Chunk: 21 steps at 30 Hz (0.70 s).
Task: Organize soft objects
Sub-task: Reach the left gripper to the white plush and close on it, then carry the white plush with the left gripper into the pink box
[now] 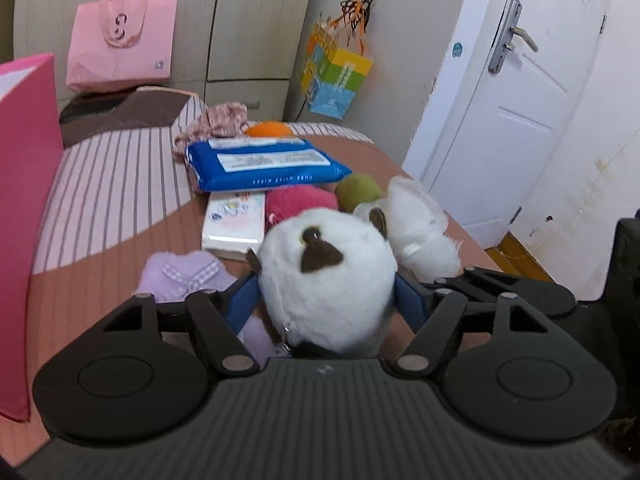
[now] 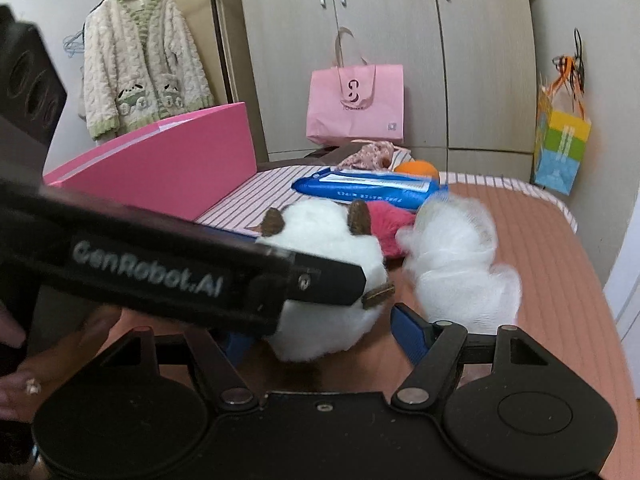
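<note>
left gripper (image 1: 326,304): clamped on white plush toy (image 1: 328,276) | right gripper (image 2: 320,336): spread wide, holding nothing

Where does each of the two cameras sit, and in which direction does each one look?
Left wrist: sits on the left gripper, facing along the bed toward the white door; its blue fingers clamp the white plush toy.
Right wrist: sits on the right gripper, facing the wardrobe; its open fingers show, with the left gripper's body crossing in front.
Shared: plush toy, blue wipes pack, pink bag.
</note>
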{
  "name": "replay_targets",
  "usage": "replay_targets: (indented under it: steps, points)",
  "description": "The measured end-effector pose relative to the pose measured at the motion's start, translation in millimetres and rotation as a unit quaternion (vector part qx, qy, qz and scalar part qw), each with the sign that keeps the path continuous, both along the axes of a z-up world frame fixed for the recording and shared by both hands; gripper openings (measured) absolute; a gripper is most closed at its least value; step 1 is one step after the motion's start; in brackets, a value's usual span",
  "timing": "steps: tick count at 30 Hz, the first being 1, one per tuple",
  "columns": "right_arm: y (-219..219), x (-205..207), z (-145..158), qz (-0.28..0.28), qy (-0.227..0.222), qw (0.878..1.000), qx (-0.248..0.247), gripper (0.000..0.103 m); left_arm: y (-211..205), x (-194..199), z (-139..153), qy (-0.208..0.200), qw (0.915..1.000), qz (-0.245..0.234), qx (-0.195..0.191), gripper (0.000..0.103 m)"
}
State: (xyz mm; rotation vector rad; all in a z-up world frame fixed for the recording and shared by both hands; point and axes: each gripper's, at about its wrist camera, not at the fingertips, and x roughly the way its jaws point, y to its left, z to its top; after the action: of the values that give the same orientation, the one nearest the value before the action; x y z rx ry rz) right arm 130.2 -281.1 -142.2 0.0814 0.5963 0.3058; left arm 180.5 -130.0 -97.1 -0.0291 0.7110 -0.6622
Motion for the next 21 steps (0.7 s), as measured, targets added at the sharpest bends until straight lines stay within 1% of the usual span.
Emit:
replay_targets:
  steps: [1, 2, 3, 9, 21]
  points:
    - [-0.1, 0.1, -1.3, 0.0, -0.001, 1.0, 0.002, 0.076, -0.3, -0.1, -0.8, 0.001, 1.0, 0.001, -0.001, 0.069]
    - [0.1, -0.4, -1.3, 0.001, -0.004, 1.0, 0.003, 0.073, -0.5, -1.1, -1.0, 0.001, 1.0, 0.0, -0.002, 0.067]
    - [0.4, -1.0, -1.3, 0.005, -0.005, 1.0, 0.007, 0.065, -1.1, -1.9, -1.0, 0.001, 1.0, 0.0, -0.002, 0.066]
    - [4.6, -7.4, 1.4, 0.001, -0.01, 1.0, -0.001, 0.063, -1.4, -9.2, 4.6, -0.007, 1.0, -0.001, 0.004, 0.064]
    - [8.2, -31.3, 26.9, -0.004, -0.046, 0.999, -0.026, 0.063, -1.6, -37.6, 34.9, -0.044, 0.999, -0.003, 0.0, 0.064]
